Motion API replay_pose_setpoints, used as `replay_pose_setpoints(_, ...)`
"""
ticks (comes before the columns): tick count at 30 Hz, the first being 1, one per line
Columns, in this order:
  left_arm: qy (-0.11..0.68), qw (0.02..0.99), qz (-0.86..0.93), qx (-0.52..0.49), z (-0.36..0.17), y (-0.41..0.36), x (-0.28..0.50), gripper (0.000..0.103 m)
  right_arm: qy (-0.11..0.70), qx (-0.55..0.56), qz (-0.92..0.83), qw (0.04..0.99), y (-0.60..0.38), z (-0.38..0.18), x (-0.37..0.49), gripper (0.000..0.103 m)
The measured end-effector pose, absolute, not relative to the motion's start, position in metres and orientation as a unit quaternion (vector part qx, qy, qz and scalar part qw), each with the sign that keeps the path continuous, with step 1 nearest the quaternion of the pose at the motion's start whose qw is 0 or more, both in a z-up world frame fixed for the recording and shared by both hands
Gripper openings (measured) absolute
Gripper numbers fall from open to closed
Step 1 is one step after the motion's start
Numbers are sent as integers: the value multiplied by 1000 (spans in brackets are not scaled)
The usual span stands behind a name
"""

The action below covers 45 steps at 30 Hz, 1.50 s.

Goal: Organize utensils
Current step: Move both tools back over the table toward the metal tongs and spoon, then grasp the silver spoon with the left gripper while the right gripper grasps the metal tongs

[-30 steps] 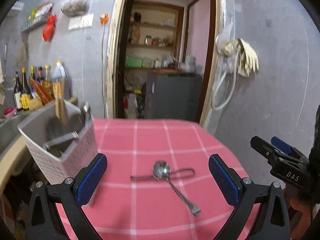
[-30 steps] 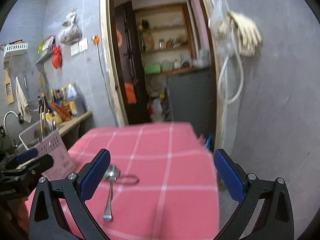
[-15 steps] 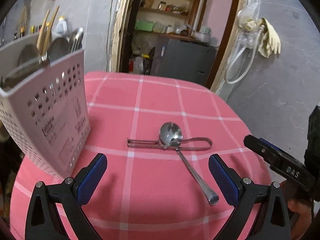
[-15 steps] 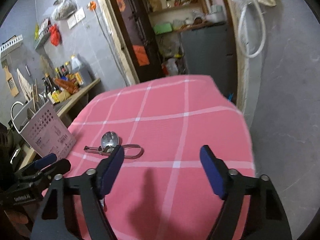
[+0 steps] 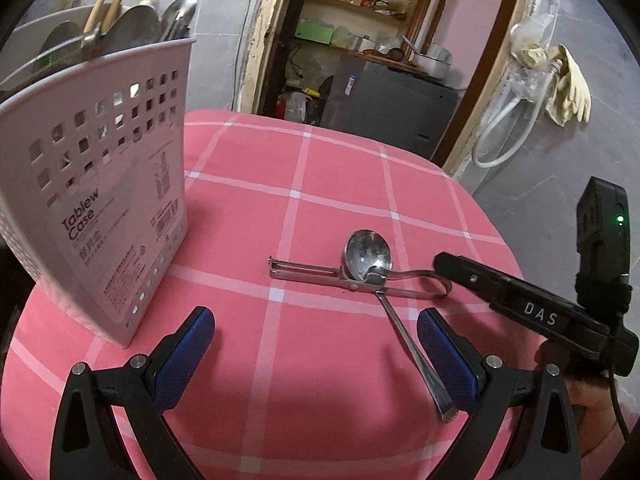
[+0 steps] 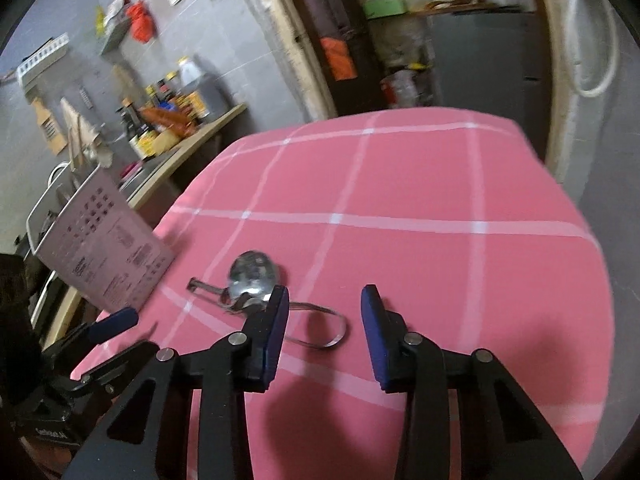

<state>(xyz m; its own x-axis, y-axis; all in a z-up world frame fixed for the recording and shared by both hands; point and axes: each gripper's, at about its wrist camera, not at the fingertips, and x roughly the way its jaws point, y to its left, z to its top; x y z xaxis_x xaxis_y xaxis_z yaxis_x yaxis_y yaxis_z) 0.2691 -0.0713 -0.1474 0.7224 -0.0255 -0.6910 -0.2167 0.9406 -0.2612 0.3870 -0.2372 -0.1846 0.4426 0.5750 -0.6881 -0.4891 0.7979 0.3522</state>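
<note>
the spoon (image 5: 367,258) lies on the pink desk (image 5: 328,184) across a peeler (image 5: 356,280), bowl away from me, handle running back toward my left hand-held gripper (image 5: 314,350), which is wide open and empty. my right hand-held gripper (image 6: 324,316) is nearer the peeler's loop end, partly open, holding nothing. the peeler's long axis runs left to right, so i judge the right takes it. the utensil basket (image 5: 100,184) stands to the left.
</note>
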Motion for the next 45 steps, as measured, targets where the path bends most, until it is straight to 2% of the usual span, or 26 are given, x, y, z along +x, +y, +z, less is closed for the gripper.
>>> replay_pose_setpoints(9,370,908,69,-183,-148,-63,259,102,444,-42,385,808,-217,-188,389,34)
replay_pose_setpoints(19,377,903,75,-193,-150,-60,257,102,413,-159,393,806,-212,-177,369,35)
replay_pose_setpoints(24,377,903,74,-192,-149,-60,255,102,400,-179,384,813,-219,-171,352,26)
replay_pose_setpoints(34,381,907,32,-178,-145,-67,250,102,397,-136,294,859,-271,-151,298,24)
replay_pose_setpoints(45,400,903,-30,-154,-148,-83,267,99,446,-29,144,883,-338,-161,228,23)
